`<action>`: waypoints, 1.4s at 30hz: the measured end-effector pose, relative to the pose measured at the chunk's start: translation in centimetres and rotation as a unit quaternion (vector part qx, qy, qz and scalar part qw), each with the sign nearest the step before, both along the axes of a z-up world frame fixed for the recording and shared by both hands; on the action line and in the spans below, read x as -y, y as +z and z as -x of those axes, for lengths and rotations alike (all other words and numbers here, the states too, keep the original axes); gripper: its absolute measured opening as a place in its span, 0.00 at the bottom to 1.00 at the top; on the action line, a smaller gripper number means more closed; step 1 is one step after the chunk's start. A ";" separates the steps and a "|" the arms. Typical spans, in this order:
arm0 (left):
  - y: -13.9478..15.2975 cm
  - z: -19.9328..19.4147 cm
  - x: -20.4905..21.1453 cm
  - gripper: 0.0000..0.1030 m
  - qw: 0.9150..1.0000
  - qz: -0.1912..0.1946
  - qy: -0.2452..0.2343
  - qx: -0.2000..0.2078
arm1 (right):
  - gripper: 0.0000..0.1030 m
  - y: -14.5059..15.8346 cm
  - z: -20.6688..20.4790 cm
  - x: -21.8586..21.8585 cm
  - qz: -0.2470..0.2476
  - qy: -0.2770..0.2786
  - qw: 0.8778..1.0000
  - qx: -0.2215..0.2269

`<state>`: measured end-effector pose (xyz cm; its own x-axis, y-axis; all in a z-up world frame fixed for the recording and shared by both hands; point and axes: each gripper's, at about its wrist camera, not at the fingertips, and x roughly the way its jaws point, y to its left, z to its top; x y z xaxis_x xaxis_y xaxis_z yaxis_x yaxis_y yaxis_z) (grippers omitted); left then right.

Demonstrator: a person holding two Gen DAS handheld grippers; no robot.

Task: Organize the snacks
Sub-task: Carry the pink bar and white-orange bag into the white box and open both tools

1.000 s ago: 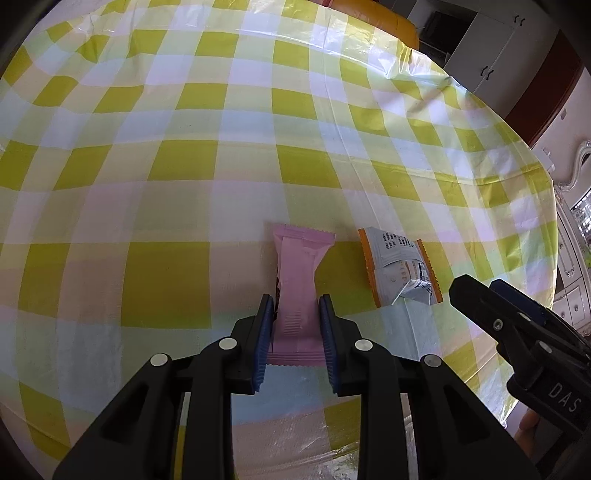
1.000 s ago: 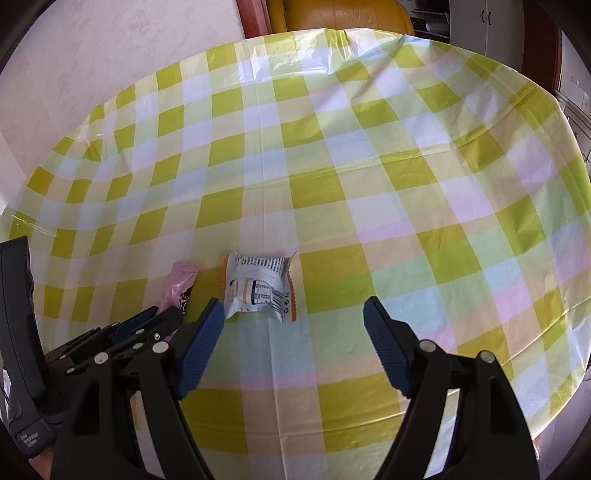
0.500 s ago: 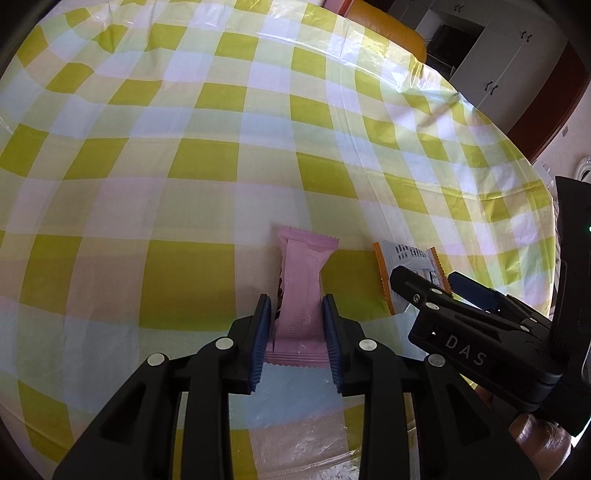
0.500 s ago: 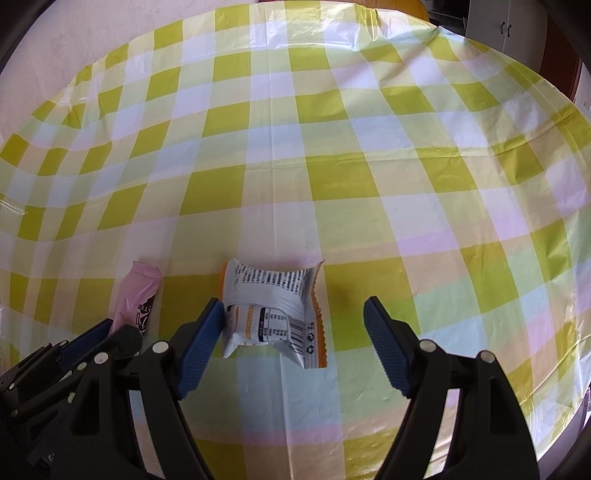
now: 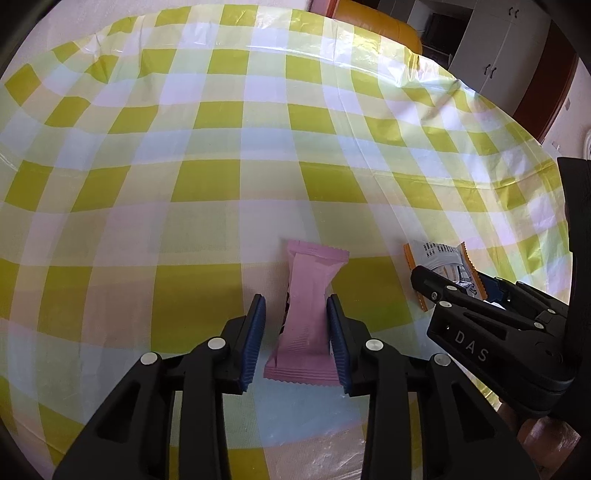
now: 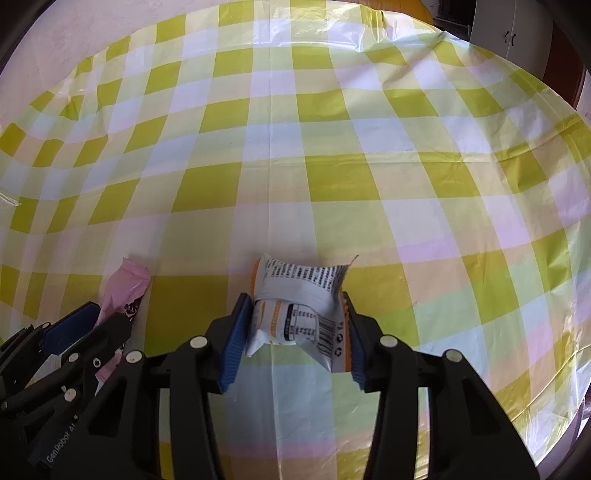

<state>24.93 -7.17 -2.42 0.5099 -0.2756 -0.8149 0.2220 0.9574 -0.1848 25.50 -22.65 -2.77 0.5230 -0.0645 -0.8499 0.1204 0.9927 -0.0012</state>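
A pink snack bar (image 5: pixel 308 317) lies on the checked tablecloth between the fingers of my left gripper (image 5: pixel 295 339). The jaws stand a little apart, with a gap on the bar's left side. It also shows in the right wrist view (image 6: pixel 123 288). A white and orange snack packet (image 6: pixel 299 314) sits between the blue pads of my right gripper (image 6: pixel 293 339), which is shut on it and squeezes its sides. The packet (image 5: pixel 439 258) and the right gripper (image 5: pixel 480 295) show at the right of the left wrist view.
The round table wears a yellow, white and pink checked plastic cloth (image 5: pixel 258 147). An orange chair back (image 5: pixel 373 29) stands behind the far edge. White cupboards (image 5: pixel 495 48) are at the back right. The table's right edge (image 6: pixel 554 387) is close to the right gripper.
My right gripper moved in over the white and orange packet and closed on it. My left gripper has opened off the pink bar, which now lies loose between its fingers.
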 end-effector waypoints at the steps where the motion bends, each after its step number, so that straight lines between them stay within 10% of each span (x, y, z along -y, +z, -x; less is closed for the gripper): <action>1: 0.0 0.0 0.0 0.25 1.000 -0.006 0.000 0.001 | 0.44 0.0 0.1 -0.1 0.003 0.001 1.000 0.001; 29: 3.9 5.7 3.9 0.19 0.997 0.042 -0.058 0.007 | 0.41 3.1 9.9 4.4 0.059 -0.049 0.997 0.021; 42: 5.2 15.7 11.8 0.19 0.978 0.104 -0.175 -0.042 | 0.41 4.9 21.6 12.4 0.065 -0.128 0.989 0.013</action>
